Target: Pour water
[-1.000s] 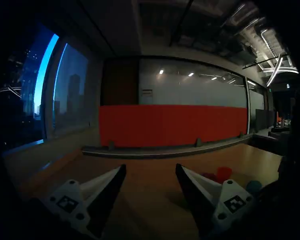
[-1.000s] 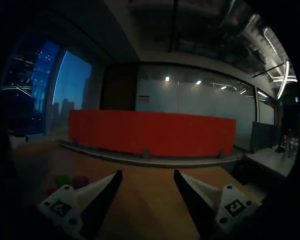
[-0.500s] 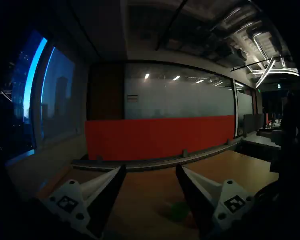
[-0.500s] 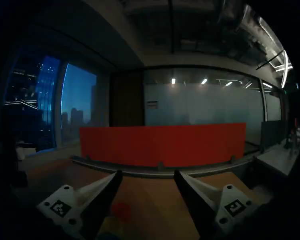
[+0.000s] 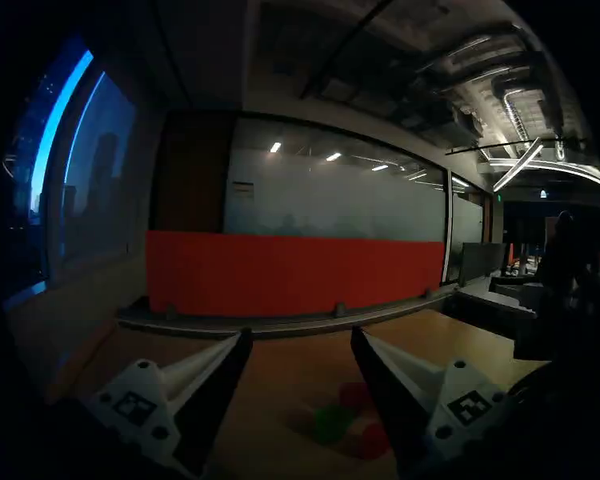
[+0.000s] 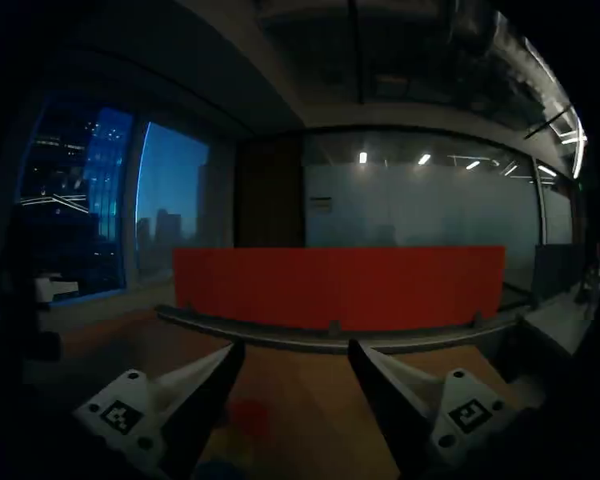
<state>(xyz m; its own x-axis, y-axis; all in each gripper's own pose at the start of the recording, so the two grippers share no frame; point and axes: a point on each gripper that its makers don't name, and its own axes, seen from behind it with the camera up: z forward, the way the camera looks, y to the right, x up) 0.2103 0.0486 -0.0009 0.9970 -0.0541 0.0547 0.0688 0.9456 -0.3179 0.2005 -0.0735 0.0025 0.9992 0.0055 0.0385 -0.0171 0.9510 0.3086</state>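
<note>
In the left gripper view, my left gripper [image 5: 300, 384] is open above a wooden table [image 5: 428, 336], nothing between its fingers. Between and below the fingertips sit small cups: a green one [image 5: 330, 422], a red one [image 5: 353, 394] behind it and another red one [image 5: 374, 441] to the right. In the right gripper view, my right gripper [image 6: 296, 392] is open too, held over the same wooden table [image 6: 316, 400]. A red cup [image 6: 249, 418] stands low between its fingers, with a blurred blue shape [image 6: 220, 466] at the bottom edge. The room is dim and details are hard to make out.
A red partition [image 5: 284, 272] with a grey rail runs along the table's far edge, also seen as the red partition [image 6: 340, 288] in the right gripper view. Large windows [image 6: 164, 216] are at the left. Another desk [image 5: 500, 300] stands at the right.
Both views have swung sideways and tilted a little. In the left gripper view the green and red cups have come in between the fingers. The red cup has held low centre in the right gripper view.
</note>
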